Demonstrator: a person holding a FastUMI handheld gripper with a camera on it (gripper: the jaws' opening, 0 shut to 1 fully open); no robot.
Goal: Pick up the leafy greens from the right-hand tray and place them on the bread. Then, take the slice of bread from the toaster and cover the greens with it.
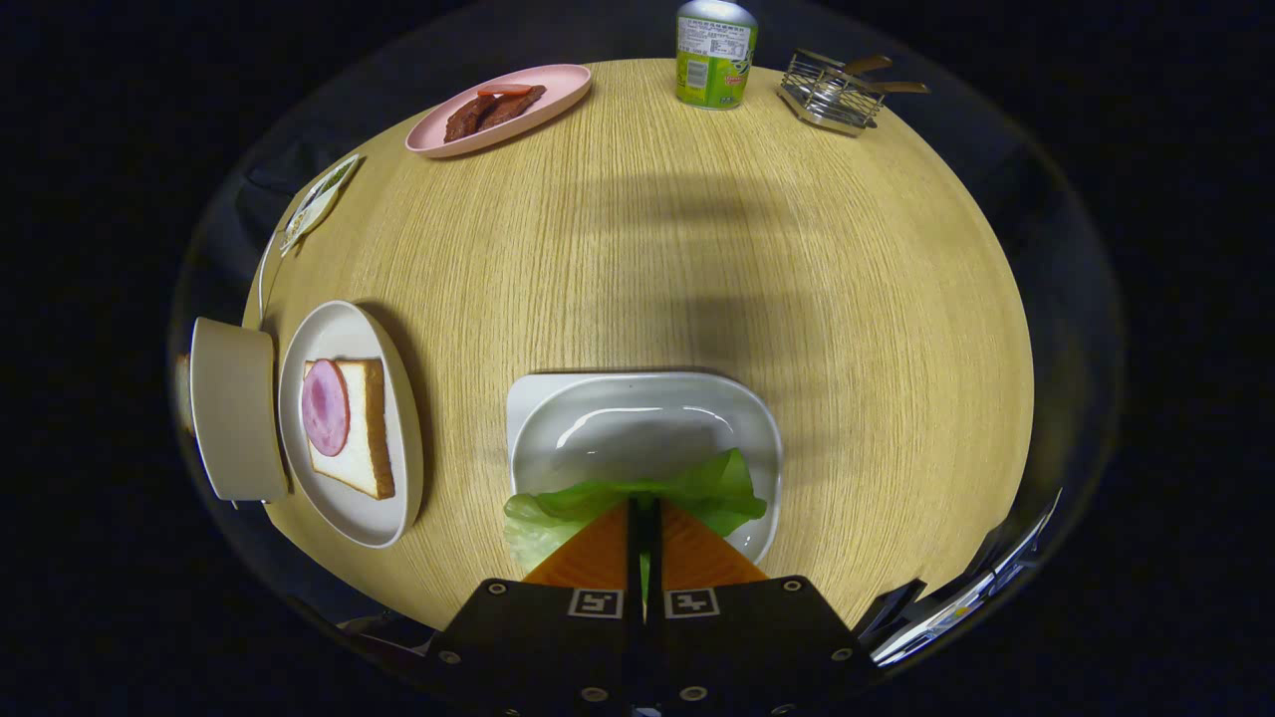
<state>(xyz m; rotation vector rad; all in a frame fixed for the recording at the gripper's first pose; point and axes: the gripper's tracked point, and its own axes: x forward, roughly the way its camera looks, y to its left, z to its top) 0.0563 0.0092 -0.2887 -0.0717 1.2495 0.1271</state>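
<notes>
Orange-fingered gripper [644, 513] pinches the crinkled green lettuce leaf [637, 498] over the white rectangular tray [558, 418]; beyond, left, ham-topped white bread [359, 438] sits on a round plate [339, 329].

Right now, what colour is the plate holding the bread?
White, best seen in the gripper view: the plate holds the bread, left of the tool.

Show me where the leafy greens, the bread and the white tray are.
leafy greens [727, 490]: gripper view, leaf part ahead of the shut gripper [644, 513].
bread [361, 428]: gripper view, white crumb beside the ham.
white tray [637, 423]: gripper view, bare inner floor.
</notes>
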